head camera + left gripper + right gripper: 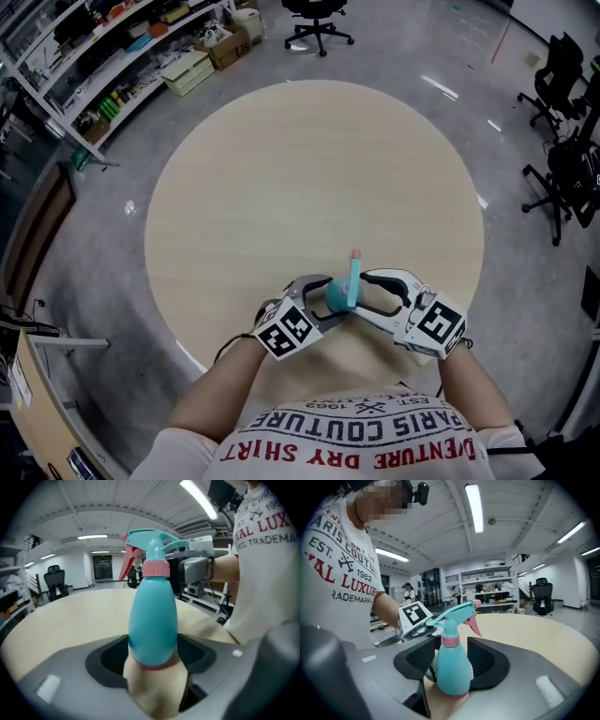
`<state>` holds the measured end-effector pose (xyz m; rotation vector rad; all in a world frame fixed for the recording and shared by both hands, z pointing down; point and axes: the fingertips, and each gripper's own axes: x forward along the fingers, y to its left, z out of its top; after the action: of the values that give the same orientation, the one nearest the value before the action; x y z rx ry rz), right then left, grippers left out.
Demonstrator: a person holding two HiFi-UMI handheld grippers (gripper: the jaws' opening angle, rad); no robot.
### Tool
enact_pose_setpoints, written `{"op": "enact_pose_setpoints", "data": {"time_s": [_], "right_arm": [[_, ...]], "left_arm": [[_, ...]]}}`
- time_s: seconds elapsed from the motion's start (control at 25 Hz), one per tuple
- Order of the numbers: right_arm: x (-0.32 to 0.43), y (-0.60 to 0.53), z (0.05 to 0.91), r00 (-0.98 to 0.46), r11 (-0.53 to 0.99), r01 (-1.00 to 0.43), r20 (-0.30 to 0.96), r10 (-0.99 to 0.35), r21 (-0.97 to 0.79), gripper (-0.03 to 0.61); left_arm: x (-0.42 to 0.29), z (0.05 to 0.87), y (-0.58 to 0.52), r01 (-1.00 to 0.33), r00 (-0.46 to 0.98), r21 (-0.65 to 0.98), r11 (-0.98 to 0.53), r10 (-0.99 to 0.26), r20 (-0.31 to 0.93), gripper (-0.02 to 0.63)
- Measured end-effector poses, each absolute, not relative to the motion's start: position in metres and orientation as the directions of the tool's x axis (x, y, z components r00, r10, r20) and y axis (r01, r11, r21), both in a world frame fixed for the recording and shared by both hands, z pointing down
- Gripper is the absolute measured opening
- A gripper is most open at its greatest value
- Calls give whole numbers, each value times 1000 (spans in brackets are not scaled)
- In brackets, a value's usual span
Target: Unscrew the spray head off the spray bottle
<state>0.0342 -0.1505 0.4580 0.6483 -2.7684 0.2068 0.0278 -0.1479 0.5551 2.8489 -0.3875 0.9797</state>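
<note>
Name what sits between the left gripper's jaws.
The teal spray bottle, its lower body clamped by the left gripper; the left gripper view shows this.

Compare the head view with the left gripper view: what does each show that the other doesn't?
Only the head view: the table's full round outline and the left claw's marker cube. Only the left gripper view: the pink collar, pink trigger and ceiling lights. Both: the teal spray bottle between the left claw's jaws, with the right claw beside it.
</note>
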Motion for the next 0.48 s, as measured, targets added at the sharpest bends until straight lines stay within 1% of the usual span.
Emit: {"op": "enact_pose_setpoints", "data": {"time_s": [0.12, 0.24, 0.36, 0.44, 0.48], "right_arm": [[38, -150, 456, -781, 799, -598, 275, -561, -66, 210], [31, -149, 453, -738, 748, -658, 269, -619, -87, 209], [24, -152, 452, -703, 714, -695, 284, -652, -82, 202], [28, -159, 453, -657, 675, -736, 297, -693, -53, 161], [30, -163, 453, -640, 663, -748, 303, -706, -37, 153]], "left_arm": [[29, 555, -149, -433, 725, 14, -901, -340, 599, 324], [31, 556, -149, -555, 674, 12, -832, -441, 593, 324], [31, 555, -149, -634, 625, 8, -773, -507, 594, 324], [32, 555, -148, -664, 605, 8, -748, -530, 594, 324], [33, 555, -149, -673, 598, 8, -740, -538, 594, 324]]}}
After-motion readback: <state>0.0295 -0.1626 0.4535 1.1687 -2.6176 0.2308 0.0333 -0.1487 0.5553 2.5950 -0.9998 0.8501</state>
